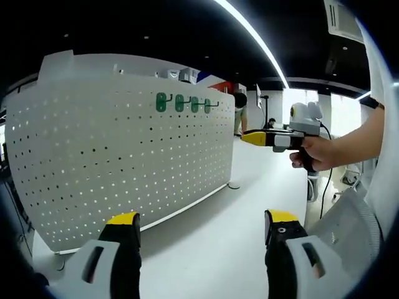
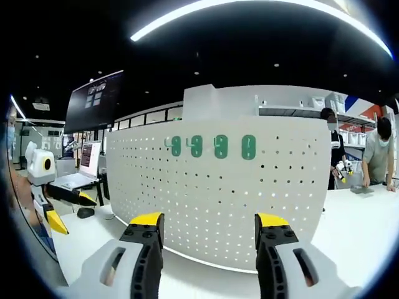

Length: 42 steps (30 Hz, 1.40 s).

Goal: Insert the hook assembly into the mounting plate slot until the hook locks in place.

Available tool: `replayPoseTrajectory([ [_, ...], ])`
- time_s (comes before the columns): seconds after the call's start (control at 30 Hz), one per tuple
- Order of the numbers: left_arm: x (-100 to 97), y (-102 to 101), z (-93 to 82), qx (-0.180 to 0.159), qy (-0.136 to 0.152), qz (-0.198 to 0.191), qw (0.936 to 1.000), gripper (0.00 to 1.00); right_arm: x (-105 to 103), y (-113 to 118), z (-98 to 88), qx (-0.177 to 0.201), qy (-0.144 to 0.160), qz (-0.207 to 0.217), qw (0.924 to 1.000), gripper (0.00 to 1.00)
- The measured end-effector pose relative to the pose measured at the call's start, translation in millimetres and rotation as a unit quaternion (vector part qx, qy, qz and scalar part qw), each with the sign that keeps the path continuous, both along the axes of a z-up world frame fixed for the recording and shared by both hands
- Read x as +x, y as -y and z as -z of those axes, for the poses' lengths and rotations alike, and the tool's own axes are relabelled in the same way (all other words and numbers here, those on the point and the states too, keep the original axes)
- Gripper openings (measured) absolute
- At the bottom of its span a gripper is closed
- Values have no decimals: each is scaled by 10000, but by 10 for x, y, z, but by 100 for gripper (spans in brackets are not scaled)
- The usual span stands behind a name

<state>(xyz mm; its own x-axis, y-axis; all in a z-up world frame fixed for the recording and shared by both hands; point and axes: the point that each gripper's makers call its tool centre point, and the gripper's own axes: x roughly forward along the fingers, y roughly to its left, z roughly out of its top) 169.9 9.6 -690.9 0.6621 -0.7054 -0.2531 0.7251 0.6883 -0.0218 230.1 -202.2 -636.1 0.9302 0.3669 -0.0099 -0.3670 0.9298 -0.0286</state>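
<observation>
Big open lab w/ a dark ceiling and long light strips, everything sat on a white table (image 1: 249, 205). Closest in the left gripper view was the left gripper (image 1: 201, 227) itself, yellow-tipped jaws spread wide apart w/ nothing between them, hanging over bare tabletop. Same deal in the right gripper view: right gripper (image 2: 209, 227), jaws released and apart, holding nothing, pointed straight at the board.

Past the jaws stood the mounting plate (image 1: 124, 162), a curved white pegboard upright on the table, rows of small holes all over it. In the right gripper view the pegboard (image 2: 218, 187) was dead ahead. Up near its top edge sat four green hooks (image 1: 187, 103) in a row, side by side, already hanging on the board (image 2: 212, 146). Couldn't rly tell if they were fully locked in, too small at that range.

The right gripper also showed in the left gripper view (image 1: 252, 137), held in a hand (image 1: 315, 154) to the right of the board's end, tip aimed at the board but well apart from it; jaws looked close together from that side angle, tbh hard to judge.

Further back: a laptop (image 2: 78, 174) and wall screen (image 2: 93, 99) on the left of the right gripper view, plus ppl (image 2: 380, 156) standing at the far end of the table.
</observation>
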Motion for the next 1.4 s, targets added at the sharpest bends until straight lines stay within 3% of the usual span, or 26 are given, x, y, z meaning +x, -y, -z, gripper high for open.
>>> replayPoseTrajectory([
  [1.4,-176,-304,186,19,-27,-285,9996,91,-660,32,412,95,-335,-115,9993,63],
])
